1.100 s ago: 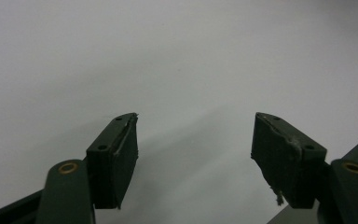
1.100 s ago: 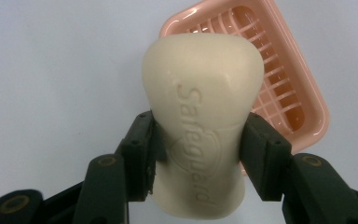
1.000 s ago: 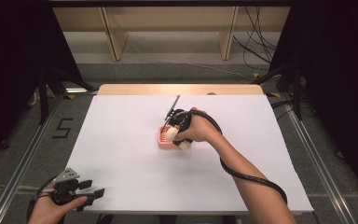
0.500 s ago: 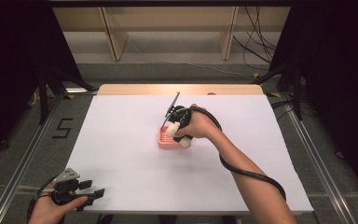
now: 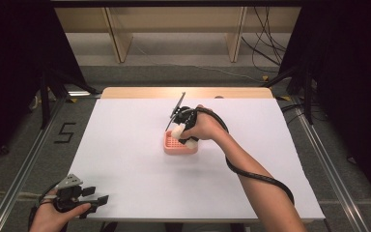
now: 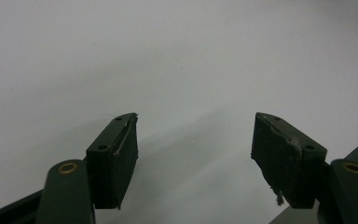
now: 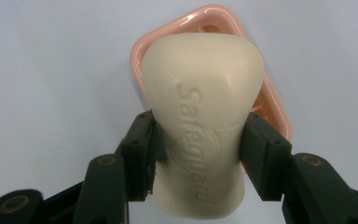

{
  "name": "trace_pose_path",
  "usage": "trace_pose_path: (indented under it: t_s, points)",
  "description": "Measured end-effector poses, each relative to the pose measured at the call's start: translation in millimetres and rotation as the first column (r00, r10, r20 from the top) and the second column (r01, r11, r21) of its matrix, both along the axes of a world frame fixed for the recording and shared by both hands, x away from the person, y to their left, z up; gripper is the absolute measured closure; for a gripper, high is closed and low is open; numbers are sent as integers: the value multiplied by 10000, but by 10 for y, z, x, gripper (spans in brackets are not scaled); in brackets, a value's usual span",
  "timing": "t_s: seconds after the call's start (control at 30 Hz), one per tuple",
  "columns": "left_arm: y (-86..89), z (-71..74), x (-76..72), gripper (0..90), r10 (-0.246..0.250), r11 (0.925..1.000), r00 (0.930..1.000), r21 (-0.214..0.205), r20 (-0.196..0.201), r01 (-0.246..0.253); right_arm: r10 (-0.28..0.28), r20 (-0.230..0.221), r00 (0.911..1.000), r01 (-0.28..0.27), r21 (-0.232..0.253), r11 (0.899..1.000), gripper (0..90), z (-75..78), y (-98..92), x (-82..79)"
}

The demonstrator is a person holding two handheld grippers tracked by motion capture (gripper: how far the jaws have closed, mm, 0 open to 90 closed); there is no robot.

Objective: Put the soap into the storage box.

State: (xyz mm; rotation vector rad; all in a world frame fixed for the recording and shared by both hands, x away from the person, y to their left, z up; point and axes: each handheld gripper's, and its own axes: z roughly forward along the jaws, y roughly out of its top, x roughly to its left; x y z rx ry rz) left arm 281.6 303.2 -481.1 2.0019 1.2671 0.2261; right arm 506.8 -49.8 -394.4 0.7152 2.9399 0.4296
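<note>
White paper [image 5: 125, 159] covers the table, and the work on it has hardly changed in the last second.

Closest to the person, the left gripper [image 5: 100, 194] waits at the near left corner of the table. It is in the same spot as a second ago. Its jaws are spread wide with nothing between them, and the left gripper view looks past them at bare white paper.

Farther out, near the middle of the table, the right gripper [image 7: 198, 126] pinches a cream bar of soap [image 7: 203, 79] by its two long sides. The grip looks the same as before, and the hand has barely moved. The soap stands on end in the jaws and hangs right over the pink soap dish [image 7: 275, 107]. I cannot tell if its low end touches the dish. Since the soap is held and not yet let go, I think the job is stuck halfway. It may be going into the dish or coming out of it, and I cannot tell which. The dish [image 5: 174, 147] itself has not slid.

Past the dish, the paper ends and a strip of bare wood [image 5: 149, 93] shows at the far edge of the table. Grey floor [image 5: 92, 72] lies around it, with a number 5 [image 5: 64, 133] marked at the left. Behind stand pale wooden shelves [image 5: 116, 38] and some loose cables [image 5: 261, 53]. Black curtains [image 5: 9, 72] hang at both sides.
</note>
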Motion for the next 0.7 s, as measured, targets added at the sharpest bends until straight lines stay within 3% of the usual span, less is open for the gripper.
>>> trace_pose_path:
  t_s: [0.43, 0.5, 0.57, 0.7]
  points:
    - [-4, -7, -1, 310, 59, 10000, 10000, -71, 11, -59, 108, 125, 9999, -109, 32, 9999, 508, 10, 46, 46]
    - [-6, -9, -1, 310, 86, 9999, 10000, -92, 46, -86, -174, 16, 9998, 174, 22, 9998, 508, 14, 57, 39]
    - [-4, -6, -1, 310, 72, 9999, 10000, -84, 19, -72, 135, 186, 9997, -134, -22, 9999, 508, 1, 51, 70]
    - [-3, -6, -1, 310, 79, 9999, 10000, -80, 23, -79, 78, 132, 9999, -78, -17, 10000, 508, -1, 70, 76]
